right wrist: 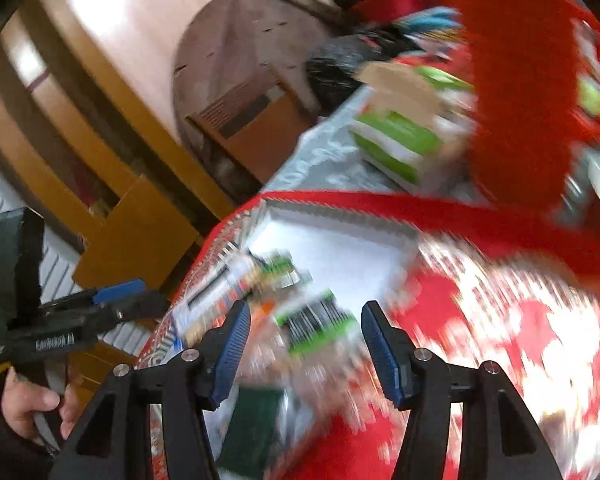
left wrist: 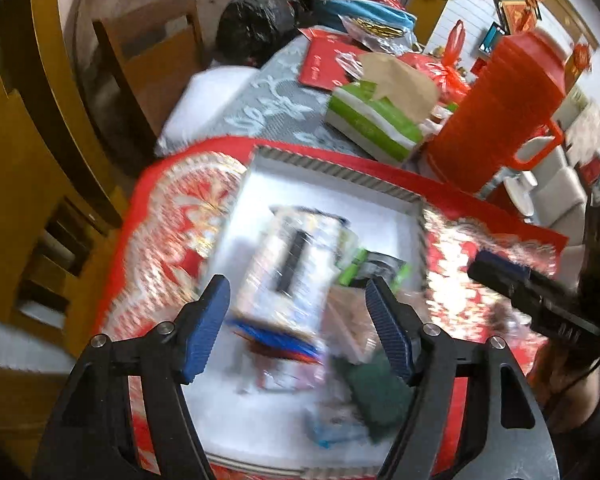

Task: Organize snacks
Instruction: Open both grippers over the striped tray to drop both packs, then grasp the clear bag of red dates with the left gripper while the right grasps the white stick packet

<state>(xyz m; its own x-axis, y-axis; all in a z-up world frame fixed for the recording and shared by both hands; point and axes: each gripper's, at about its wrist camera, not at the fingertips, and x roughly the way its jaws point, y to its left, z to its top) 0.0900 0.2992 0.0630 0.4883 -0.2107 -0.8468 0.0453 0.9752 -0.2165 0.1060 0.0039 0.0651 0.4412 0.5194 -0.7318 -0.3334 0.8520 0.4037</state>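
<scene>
A white tray (left wrist: 332, 168) with a ribbed rim sits in a red patterned box (left wrist: 172, 216) and holds several blurred snack packets. A silvery packet with a black stripe (left wrist: 288, 264) lies in the middle, with a green packet (left wrist: 356, 264) to its right and a dark green one (left wrist: 380, 396) nearer. My left gripper (left wrist: 298, 320) hangs open just above the silvery packet, pads apart from it. My right gripper (right wrist: 304, 328) is open over a green and black packet (right wrist: 316, 320) at the tray (right wrist: 340, 220). Each gripper also shows in the other's view: right gripper (left wrist: 500, 276), left gripper (right wrist: 116, 292).
An orange-red thermos jug (left wrist: 508, 100) stands right behind the box, beside a green and white tissue pack (left wrist: 372, 120). Red envelopes (left wrist: 324, 60) and a black bag (left wrist: 256, 20) crowd the far table. Wooden chairs (left wrist: 156, 52) stand left. A hand (right wrist: 32, 404) holds the left gripper.
</scene>
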